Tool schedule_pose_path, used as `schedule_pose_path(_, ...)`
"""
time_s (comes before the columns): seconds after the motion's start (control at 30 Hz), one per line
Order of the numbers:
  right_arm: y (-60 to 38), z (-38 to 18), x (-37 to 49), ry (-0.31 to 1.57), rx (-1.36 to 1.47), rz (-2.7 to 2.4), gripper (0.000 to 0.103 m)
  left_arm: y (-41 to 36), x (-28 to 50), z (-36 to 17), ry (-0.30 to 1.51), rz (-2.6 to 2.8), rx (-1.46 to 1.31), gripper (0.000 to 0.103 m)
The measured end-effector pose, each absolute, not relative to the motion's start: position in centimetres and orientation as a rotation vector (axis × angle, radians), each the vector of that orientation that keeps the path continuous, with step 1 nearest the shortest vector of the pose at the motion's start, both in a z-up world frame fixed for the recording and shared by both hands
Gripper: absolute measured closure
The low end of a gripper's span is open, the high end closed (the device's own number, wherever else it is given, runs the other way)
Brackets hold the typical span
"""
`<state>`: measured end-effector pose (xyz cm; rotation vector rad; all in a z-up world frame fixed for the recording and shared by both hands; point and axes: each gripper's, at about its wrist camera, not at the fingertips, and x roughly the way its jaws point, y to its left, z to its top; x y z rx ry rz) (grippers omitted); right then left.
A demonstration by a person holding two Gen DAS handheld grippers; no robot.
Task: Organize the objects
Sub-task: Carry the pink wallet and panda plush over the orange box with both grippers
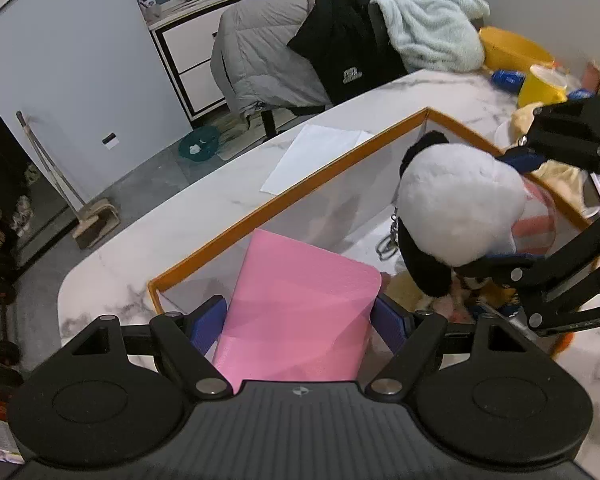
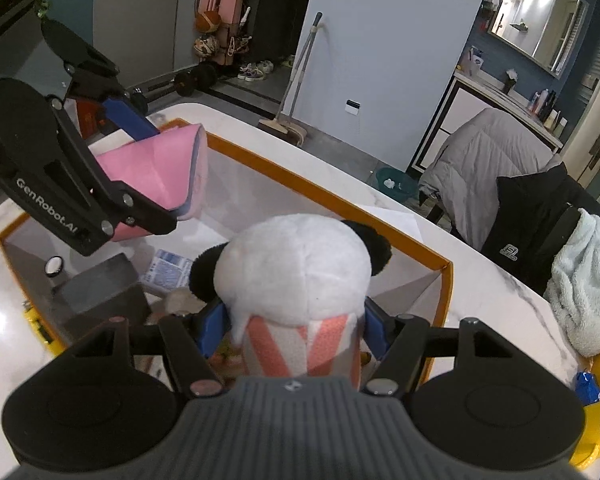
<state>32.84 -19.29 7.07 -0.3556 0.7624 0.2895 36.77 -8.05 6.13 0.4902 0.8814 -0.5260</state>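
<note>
We look down closely from both wrists, facing roughly opposite ways, sharing the orange-rimmed box (image 1: 284,196) (image 2: 312,188).

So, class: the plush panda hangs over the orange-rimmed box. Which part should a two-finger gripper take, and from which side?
Probably the striped body, just below the panda head, coming from behind along its length. That section is narrower than the round head, so the fingers can close either side of it. The right gripper holds it exactly there, over the box.
</note>
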Motion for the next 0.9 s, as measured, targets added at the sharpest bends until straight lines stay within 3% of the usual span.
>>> schedule_pose_path(0.9, -17.4, 3.9, 37.0, 0.801, -0.425, 0.266, 0.031, -9.1, 38.7, 1.0, 0.963, -0.48, 0.539, 0.01)
